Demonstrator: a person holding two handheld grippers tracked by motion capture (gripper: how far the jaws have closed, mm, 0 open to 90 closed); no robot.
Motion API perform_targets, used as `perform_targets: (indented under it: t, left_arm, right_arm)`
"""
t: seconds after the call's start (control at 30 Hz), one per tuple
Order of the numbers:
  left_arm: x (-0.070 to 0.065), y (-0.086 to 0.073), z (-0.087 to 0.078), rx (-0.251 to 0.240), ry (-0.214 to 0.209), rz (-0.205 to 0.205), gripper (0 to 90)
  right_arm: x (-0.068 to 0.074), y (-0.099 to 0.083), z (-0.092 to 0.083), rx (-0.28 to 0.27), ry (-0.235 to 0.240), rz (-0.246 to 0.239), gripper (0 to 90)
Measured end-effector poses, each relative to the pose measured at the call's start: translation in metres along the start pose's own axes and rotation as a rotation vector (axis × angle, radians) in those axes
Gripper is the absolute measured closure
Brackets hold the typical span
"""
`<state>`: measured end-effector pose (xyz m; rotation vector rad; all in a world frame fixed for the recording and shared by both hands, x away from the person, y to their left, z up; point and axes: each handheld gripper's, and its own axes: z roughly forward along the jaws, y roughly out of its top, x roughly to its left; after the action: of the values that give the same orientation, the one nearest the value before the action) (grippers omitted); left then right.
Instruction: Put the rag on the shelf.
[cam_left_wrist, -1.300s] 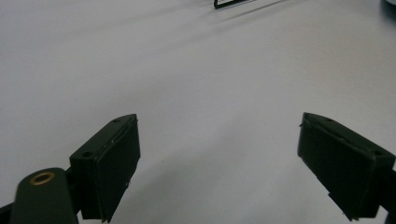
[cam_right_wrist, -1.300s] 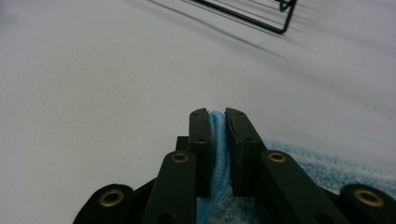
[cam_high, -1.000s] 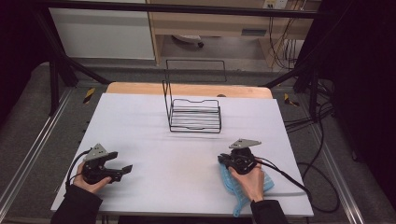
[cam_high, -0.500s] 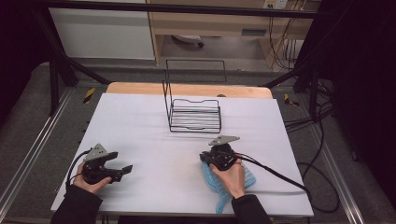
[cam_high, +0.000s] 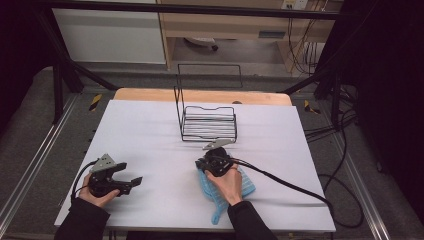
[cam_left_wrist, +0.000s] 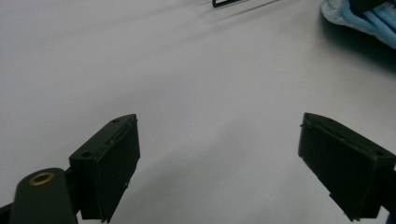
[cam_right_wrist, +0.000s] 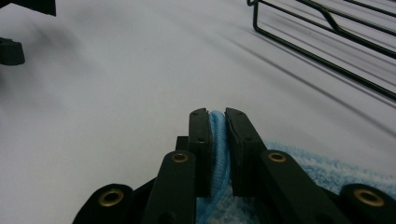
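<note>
Two grippers work: the right gripper (cam_right_wrist: 217, 116) pinches a blue microfibre cloth (cam_high: 246, 184), apparently dragging it across the white table (cam_high: 150, 130) toward the wire rack (cam_high: 208, 125), while the left gripper (cam_left_wrist: 219, 154) waits wide open.

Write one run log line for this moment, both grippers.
left gripper: open, empty | right gripper: shut on blue cloth | wire rack: empty

High view overhead; tool views skim the table (cam_high: 150, 130)
</note>
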<state>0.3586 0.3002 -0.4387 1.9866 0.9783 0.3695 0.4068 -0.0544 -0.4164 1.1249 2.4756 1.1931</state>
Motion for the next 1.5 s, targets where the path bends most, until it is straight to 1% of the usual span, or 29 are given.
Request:
perform_targets:
  t: [0.07, 0.2, 0.23, 0.27, 0.3, 0.33, 0.37, 0.4, 0.43, 0.5, 0.63, 0.7, 0.8, 0.83, 0.9, 1.0, 1.03, 1.1, 1.13, 1.23, 1.33, 1.37, 1.5]
  left_arm:
    - [0.000, 0.000, 0.000, 0.001, -0.001, 0.001, 12.6]
    - [0.000, 0.000, 0.000, -0.001, -0.002, 0.000, 12.6]
    - [0.000, 0.000, 0.000, -0.003, -0.002, -0.002, 12.6]
    - [0.000, 0.000, 0.000, -0.003, -0.002, -0.003, 12.6]
    - [0.000, 0.000, 0.000, -0.003, -0.001, -0.002, 12.6]
    - [0.000, 0.000, 0.000, -0.002, -0.001, 0.000, 12.6]
    - [0.000, 0.000, 0.000, -0.004, -0.001, -0.002, 12.6]
    - [0.000, 0.000, 0.000, -0.004, -0.001, -0.002, 12.6]
    - [0.000, 0.000, 0.000, -0.004, -0.001, -0.002, 12.7]
    - [0.000, 0.000, 0.000, -0.004, -0.002, -0.002, 12.6]
    - [0.000, 0.000, 0.001, -0.003, -0.002, -0.001, 12.6]
    - [0.000, 0.000, 0.001, -0.002, -0.003, 0.000, 12.6]
    - [-0.001, 0.001, 0.000, -0.004, -0.002, -0.001, 12.5]
    - [-0.001, 0.001, 0.000, -0.003, -0.002, -0.002, 12.4]
    - [-0.001, 0.001, 0.000, 0.000, -0.002, 0.003, 12.3]
    - [-0.002, 0.001, 0.000, 0.003, -0.001, 0.003, 12.0]
    - [-0.002, 0.001, 0.000, 0.001, 0.000, 0.000, 11.9]
    - [-0.002, 0.001, 0.001, 0.001, -0.001, -0.001, 11.8]
    - [-0.002, 0.002, 0.001, 0.005, -0.002, 0.001, 11.6]
    - [-0.002, 0.001, 0.001, 0.006, 0.000, -0.001, 11.4]
    - [-0.002, 0.001, 0.001, 0.004, 0.002, -0.004, 11.2]
    - [-0.002, 0.001, 0.001, 0.005, 0.002, -0.005, 11.2]
    - [-0.003, 0.002, 0.003, 0.013, 0.000, -0.002, 11.1]
  right_arm:
    - [0.001, 0.002, 0.003, 0.002, 0.002, 0.001, 81.6]
    - [0.005, 0.010, 0.017, 0.010, 0.007, 0.002, 81.5]
    - [0.007, 0.014, 0.023, 0.010, 0.014, 0.006, 81.5]
    - [0.007, 0.014, 0.023, 0.010, 0.014, 0.006, 81.5]
    - [0.009, 0.018, 0.030, 0.013, 0.015, 0.002, 81.5]
    - [0.011, 0.019, 0.033, 0.014, 0.022, 0.006, 81.5]
    - [0.011, 0.019, 0.033, 0.014, 0.022, 0.006, 81.5]
    - [0.012, 0.020, 0.036, 0.014, 0.025, 0.010, 81.5]
    - [0.014, 0.022, 0.042, 0.023, 0.023, 0.001, 81.5]
    - [0.015, 0.022, 0.045, 0.026, 0.023, 0.002, 81.4]
    - [0.015, 0.020, 0.054, 0.035, 0.031, 0.006, 80.6]
    - [0.015, 0.018, 0.058, 0.042, 0.041, 0.004, 78.1]
    - [0.015, 0.018, 0.058, 0.018, 0.066, 0.011, 65.0]
    - [0.015, 0.019, 0.055, 0.005, 0.076, 0.014, 59.7]
    - [0.016, 0.025, 0.047, -0.032, 0.084, 0.009, 44.9]
    - [0.013, 0.034, 0.029, -0.064, 0.063, -0.020, 28.8]
    - [0.011, 0.036, 0.023, -0.072, 0.050, -0.024, 25.6]
    - [0.005, 0.038, 0.010, -0.079, 0.033, -0.027, 23.3]
    - [0.001, 0.037, 0.003, -0.081, 0.031, -0.029, 22.2]
    - [-0.013, 0.031, -0.014, -0.074, 0.011, -0.034, 22.4]
    - [-0.029, 0.015, -0.029, -0.053, -0.013, -0.023, 26.1]
    - [-0.035, 0.009, -0.034, -0.044, -0.018, -0.016, 28.7]
    - [-0.053, -0.022, -0.050, 0.007, -0.025, 0.007, 36.6]
